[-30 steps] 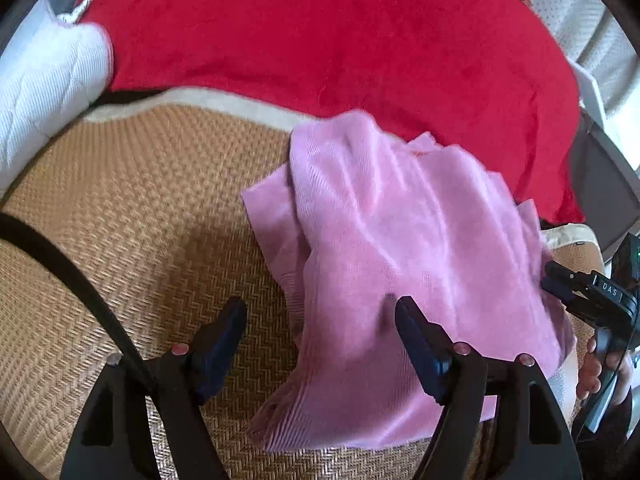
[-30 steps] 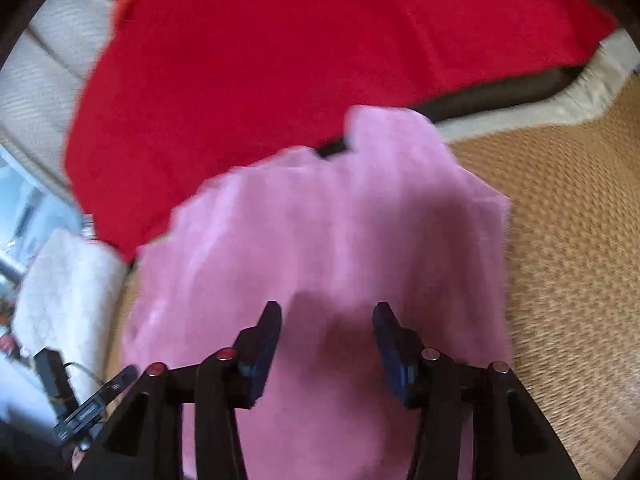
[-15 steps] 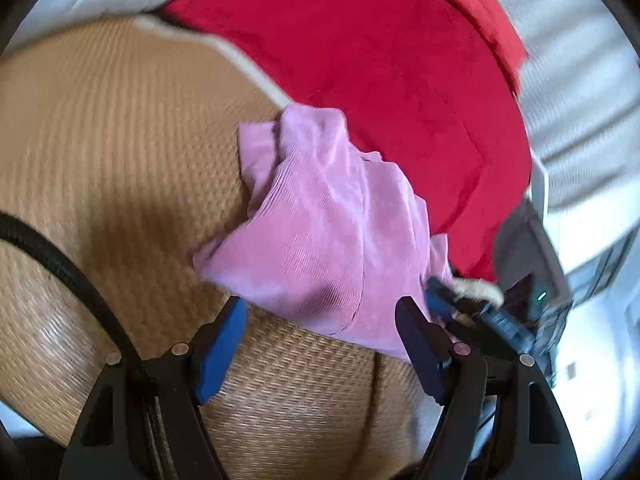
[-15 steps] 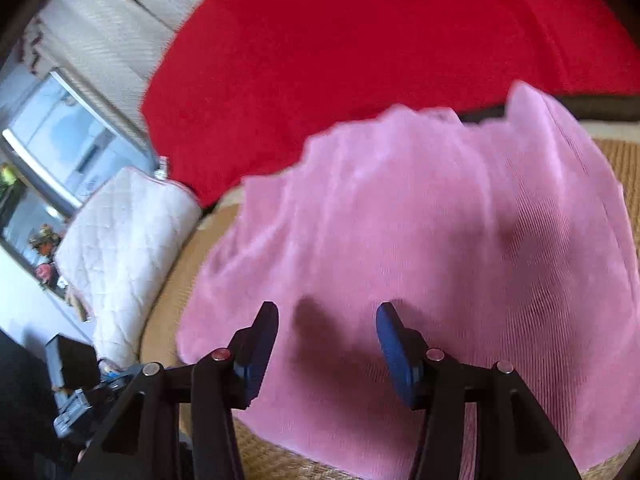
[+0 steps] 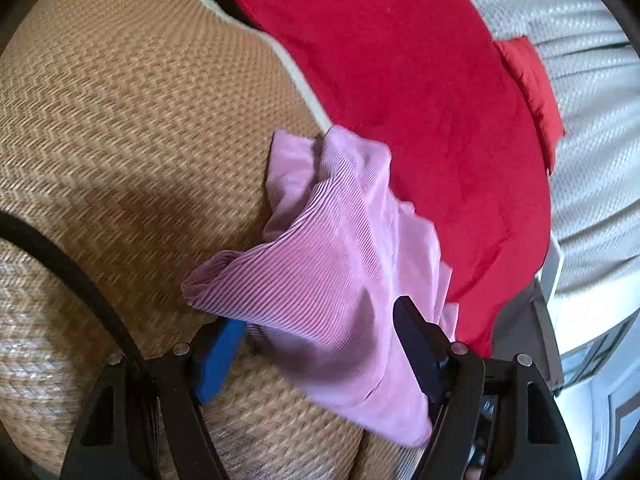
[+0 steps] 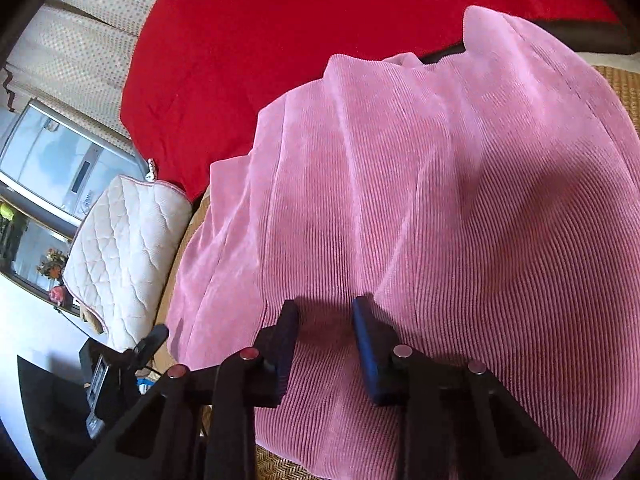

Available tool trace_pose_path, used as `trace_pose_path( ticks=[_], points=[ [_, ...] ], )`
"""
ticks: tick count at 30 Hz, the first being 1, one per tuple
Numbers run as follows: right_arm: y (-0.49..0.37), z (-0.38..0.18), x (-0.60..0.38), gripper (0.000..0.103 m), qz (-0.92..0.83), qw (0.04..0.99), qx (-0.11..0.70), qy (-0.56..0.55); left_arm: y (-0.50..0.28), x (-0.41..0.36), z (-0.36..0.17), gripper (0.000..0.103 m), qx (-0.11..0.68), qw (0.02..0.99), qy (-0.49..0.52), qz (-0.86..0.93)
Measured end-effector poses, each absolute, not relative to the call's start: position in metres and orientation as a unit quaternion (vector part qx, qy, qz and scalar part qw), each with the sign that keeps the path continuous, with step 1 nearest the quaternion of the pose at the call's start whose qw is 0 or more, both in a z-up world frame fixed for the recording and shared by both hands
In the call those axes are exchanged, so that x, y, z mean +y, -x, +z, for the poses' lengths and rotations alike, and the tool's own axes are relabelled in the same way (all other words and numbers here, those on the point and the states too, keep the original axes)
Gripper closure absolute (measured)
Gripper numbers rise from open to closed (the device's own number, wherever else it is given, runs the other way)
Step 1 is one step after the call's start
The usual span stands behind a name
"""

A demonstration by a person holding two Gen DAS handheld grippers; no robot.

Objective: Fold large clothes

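The pink ribbed garment (image 5: 344,280) lies bunched on the woven straw mat (image 5: 120,128), with its far edge lapping onto the red blanket (image 5: 420,100) behind it. From the left-hand camera it shows as a crumpled heap, a pointed fold sticking out toward the left and a loose flap standing up at the back.

The left tongs (image 5: 320,344) are held low over the mat, pointing forward and slightly down at the near edge of the heap. Their jaws stand wide apart: the blue-faced finger (image 5: 220,360) sits on the mat side, partly tucked under the cloth's lower fold, while the other dark finger (image 5: 416,344) lies over the cloth toward the blanket. The fabric sits between them, not pinched.

The right tongs (image 6: 326,340) come in from the opposite side, close above the garment (image 6: 440,200), which fills most of that view in long ridges running away from the camera. Their jaws are partly apart with a narrow gap; pink cloth lies under and between the tips, but whether they are pinching it I cannot tell.

Off to that camera's left, a quilted white cushion (image 6: 124,252) rests beside the mat's edge, touching the garment's border or nearly so. A black cable (image 5: 72,280) loops across the mat by the left tongs.
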State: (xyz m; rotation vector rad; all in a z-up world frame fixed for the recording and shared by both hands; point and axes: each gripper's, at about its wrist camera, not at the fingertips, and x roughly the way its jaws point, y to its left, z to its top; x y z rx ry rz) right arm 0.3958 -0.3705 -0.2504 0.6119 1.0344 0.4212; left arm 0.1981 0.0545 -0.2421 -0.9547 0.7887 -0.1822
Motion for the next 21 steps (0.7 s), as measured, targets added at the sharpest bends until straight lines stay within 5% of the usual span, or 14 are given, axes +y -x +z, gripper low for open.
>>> trace_pose_path(
  ticks=[14,15,17,21],
  points=[
    [-0.392,-0.261,-0.386,0.075,0.224,0.79,0.479,-0.31,-0.257,0.01,-0.244,0.026,0.347,0.82,0.448,-0.087],
    [-0.391,-0.261,-0.388,0.076,0.226,0.789,0.479,-0.312,-0.261,0.006,-0.243,0.029,0.346,0.822,0.444,-0.084],
    [-0.391,-0.261,-0.386,0.079,0.225,0.789,0.479,-0.313,-0.27,-0.001,-0.237,0.065,0.349,0.834,0.418,-0.082],
    [-0.39,-0.265,-0.392,0.083,0.229,0.781,0.482,-0.324,-0.28,-0.023,-0.209,0.071,0.35,0.874,0.323,-0.097]
  ],
)
